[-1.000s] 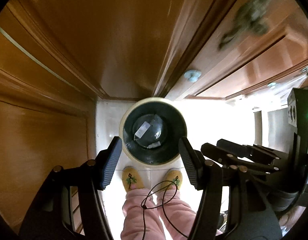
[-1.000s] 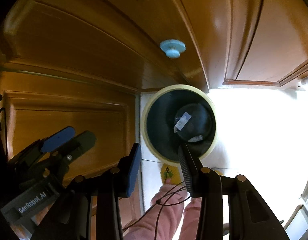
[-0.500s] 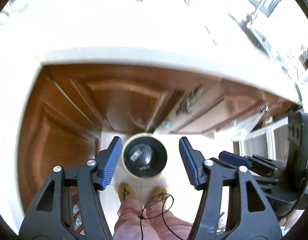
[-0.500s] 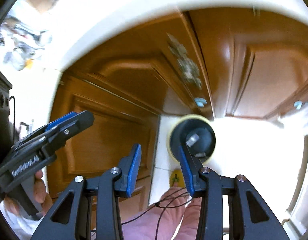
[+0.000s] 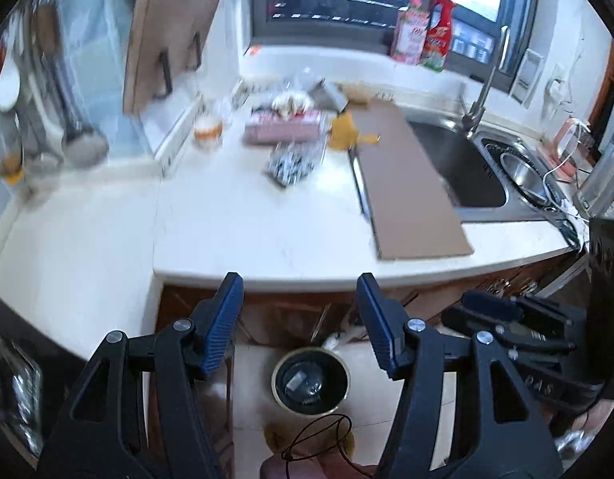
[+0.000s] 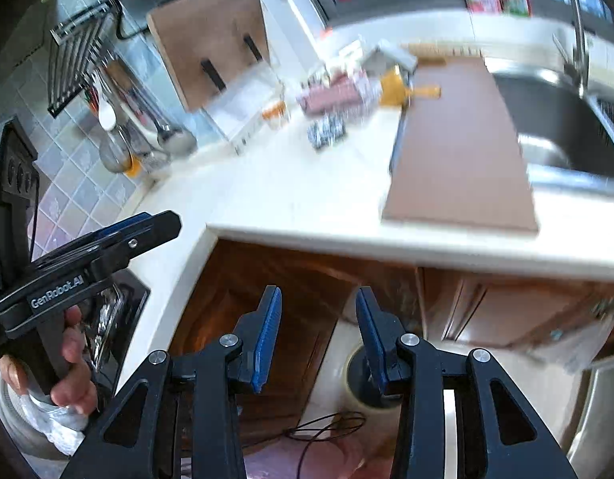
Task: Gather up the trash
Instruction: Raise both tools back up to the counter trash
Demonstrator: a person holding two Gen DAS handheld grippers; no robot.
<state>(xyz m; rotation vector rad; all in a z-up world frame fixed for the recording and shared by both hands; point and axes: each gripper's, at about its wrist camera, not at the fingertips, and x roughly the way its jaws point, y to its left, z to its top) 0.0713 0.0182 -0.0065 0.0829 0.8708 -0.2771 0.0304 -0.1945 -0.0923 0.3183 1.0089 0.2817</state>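
My left gripper [image 5: 299, 323] is open and empty, held high in front of the white counter [image 5: 243, 223]. Far below it on the floor stands the round trash bin [image 5: 310, 383] with a cream rim, dark inside, with scraps of trash in it. My right gripper [image 6: 318, 335] is open too, with nothing between its blue pads. The bin [image 6: 357, 383] shows partly behind its right finger. On the counter lies blurred litter: a black-and-white crumpled wrapper [image 5: 292, 161], a pink pack [image 5: 283, 127] and a yellow piece [image 5: 345, 131].
A brown board [image 5: 407, 183] lies over the left of the steel sink [image 5: 478, 175]. A cutting board [image 5: 167, 28] leans at the back left beside hanging utensils [image 6: 147, 119]. Two bottles [image 5: 422, 36] stand on the window sill. Wooden cabinet doors [image 6: 287, 303] run under the counter.
Both grippers have risen from just above the bin beside the cabinet doors to above counter height. The bin has shrunk in view and the counter top has come into sight. Jaw openings look unchanged.
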